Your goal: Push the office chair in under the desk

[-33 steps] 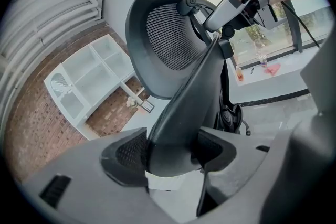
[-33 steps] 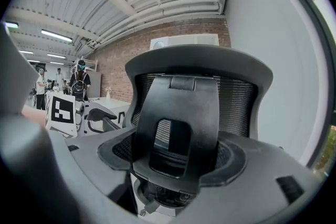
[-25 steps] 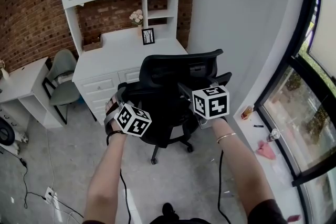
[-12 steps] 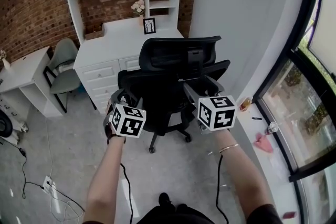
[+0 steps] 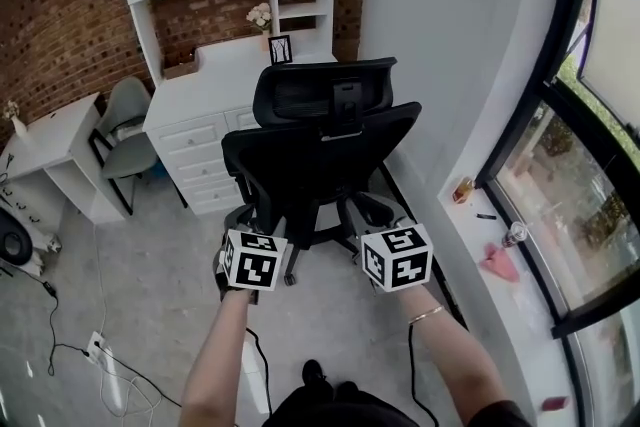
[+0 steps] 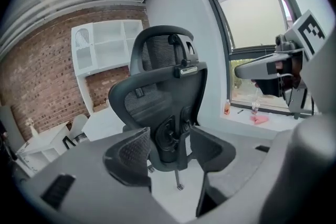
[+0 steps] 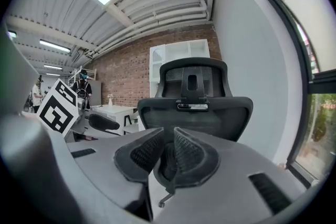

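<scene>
The black mesh office chair [image 5: 320,145] stands with its back to me, its front at the white desk [image 5: 215,85]. Both grippers hang apart from it, over the floor behind its base. My left gripper [image 5: 243,218] is open and empty; in the left gripper view the chair [image 6: 163,86] shows past its spread jaws [image 6: 170,147]. My right gripper [image 5: 375,210] has just been closing. Its pads [image 7: 186,152] stand a narrow slit apart with nothing between them, and the chair back [image 7: 194,107] is ahead.
A white wall runs close along the chair's right side, with a window sill [image 5: 480,245] holding small items. Left of the desk are a grey-green chair [image 5: 125,140] and a small white table [image 5: 45,140]. Cables [image 5: 95,345] lie on the floor at left.
Both grippers have come away from the chair and drawn back and down towards me. The right jaws have narrowed from wide to a slit. The chair stands nearer the desk.
</scene>
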`<control>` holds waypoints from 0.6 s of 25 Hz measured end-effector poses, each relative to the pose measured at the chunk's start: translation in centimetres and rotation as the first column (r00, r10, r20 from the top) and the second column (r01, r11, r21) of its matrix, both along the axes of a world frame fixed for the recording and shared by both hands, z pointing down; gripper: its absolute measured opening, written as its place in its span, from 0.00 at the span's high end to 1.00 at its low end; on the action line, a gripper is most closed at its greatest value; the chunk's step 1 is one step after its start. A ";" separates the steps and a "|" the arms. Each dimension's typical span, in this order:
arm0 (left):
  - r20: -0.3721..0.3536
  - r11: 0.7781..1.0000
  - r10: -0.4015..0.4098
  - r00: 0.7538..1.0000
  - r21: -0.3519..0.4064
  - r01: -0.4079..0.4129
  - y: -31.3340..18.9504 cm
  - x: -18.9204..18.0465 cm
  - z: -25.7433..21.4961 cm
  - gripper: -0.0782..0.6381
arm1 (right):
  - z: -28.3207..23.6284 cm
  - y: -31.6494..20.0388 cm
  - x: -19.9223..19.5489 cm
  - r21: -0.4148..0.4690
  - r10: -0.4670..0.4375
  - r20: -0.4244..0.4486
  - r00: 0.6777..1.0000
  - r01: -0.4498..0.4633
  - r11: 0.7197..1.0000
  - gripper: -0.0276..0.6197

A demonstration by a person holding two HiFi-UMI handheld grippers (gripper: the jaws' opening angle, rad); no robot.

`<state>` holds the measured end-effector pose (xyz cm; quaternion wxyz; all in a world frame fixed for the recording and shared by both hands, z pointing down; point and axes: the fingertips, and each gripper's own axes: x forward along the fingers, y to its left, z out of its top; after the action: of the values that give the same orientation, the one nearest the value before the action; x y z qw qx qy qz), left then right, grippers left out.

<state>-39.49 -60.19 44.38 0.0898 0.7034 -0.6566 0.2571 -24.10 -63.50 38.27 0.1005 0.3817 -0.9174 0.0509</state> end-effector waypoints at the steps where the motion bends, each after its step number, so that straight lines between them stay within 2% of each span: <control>1: -0.009 1.000 0.002 1.000 -0.006 -0.002 0.7 0.7 0.3 0.55 | 0.6 0.7 0.4 -0.018 -0.001 -0.005 1.000 0.001 1.000 0.88; 5: -0.032 1.000 0.001 0.999 -0.012 -0.001 3.4 3.2 1.1 0.58 | 2.8 3.6 2.0 -0.078 -0.019 -0.017 1.000 0.018 0.997 0.93; 15: -0.114 0.999 -0.044 0.992 -0.006 0.043 10.4 8.4 2.1 0.78 | 7.7 10.6 6.0 -0.183 -0.060 -0.027 0.998 0.054 0.982 0.95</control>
<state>-31.06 -49.78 46.46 0.1341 0.7024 -0.6650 0.2155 -18.07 -52.92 46.02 0.1510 0.3453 -0.9177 0.1254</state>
